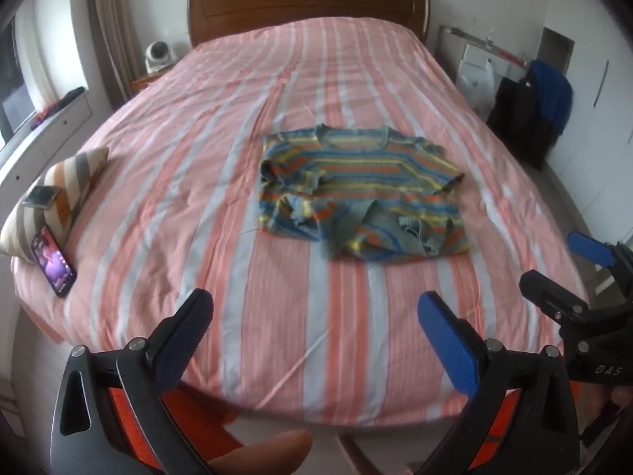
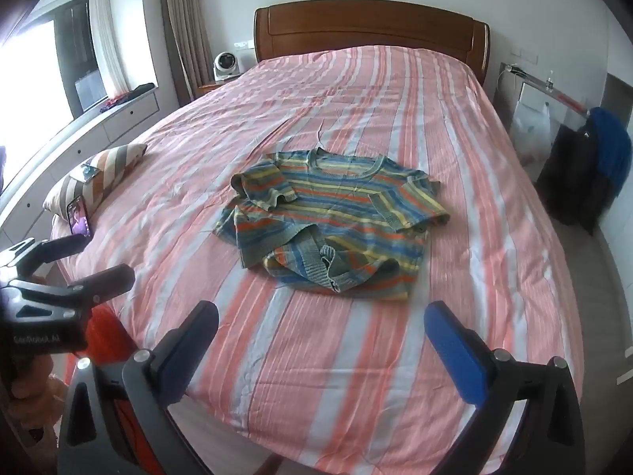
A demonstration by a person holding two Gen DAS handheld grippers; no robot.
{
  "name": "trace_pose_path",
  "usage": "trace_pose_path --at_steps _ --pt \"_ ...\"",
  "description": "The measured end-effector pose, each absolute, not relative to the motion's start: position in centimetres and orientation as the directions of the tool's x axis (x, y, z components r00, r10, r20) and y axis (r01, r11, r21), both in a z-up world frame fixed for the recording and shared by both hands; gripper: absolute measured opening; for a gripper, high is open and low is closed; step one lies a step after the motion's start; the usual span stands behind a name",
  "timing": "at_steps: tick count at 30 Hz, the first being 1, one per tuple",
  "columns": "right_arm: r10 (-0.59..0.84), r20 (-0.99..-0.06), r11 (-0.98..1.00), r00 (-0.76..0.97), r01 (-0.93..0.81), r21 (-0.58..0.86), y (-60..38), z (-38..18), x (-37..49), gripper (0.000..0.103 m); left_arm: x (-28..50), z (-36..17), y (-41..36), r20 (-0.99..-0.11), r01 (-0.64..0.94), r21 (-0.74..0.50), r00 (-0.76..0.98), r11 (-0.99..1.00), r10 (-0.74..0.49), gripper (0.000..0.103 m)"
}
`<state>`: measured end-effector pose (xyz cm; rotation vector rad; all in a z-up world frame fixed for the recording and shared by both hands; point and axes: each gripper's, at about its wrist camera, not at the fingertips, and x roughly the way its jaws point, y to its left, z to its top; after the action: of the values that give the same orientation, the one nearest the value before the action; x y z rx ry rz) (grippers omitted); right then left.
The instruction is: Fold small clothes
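A small striped knit top in blue, yellow and orange lies rumpled in the middle of the bed, neck toward the headboard, hem bunched up. It also shows in the right wrist view. My left gripper is open and empty, over the bed's foot, well short of the top. My right gripper is open and empty, also near the foot edge. The right gripper shows at the right edge of the left wrist view. The left gripper shows at the left edge of the right wrist view.
The bed has a pink and white striped cover and a wooden headboard. A striped cushion and two phones lie at the left edge. A fan stands by the headboard. Dark clothes hang at right.
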<state>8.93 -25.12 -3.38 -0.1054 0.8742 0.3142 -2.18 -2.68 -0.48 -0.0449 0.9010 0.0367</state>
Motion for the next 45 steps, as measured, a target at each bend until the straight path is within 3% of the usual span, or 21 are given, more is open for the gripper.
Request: trace_pose_path --at_steps 8,45 --pt "0.222 -0.766 0.953 0.603 -0.302 0.038 -22.9 -2.7 5.7 0.103 -2.5 0.1 -2.5 -0.771 -0.069 -0.020 0.637 0.997 0.028 0.103" --pt "0.209 -0.772 0.962 0.601 -0.269 0.052 -22.8 -3.6 5.9 0.103 -2.6 -0.7 -1.7 -0.779 -0.099 -0.032 0.626 0.995 0.038 0.103"
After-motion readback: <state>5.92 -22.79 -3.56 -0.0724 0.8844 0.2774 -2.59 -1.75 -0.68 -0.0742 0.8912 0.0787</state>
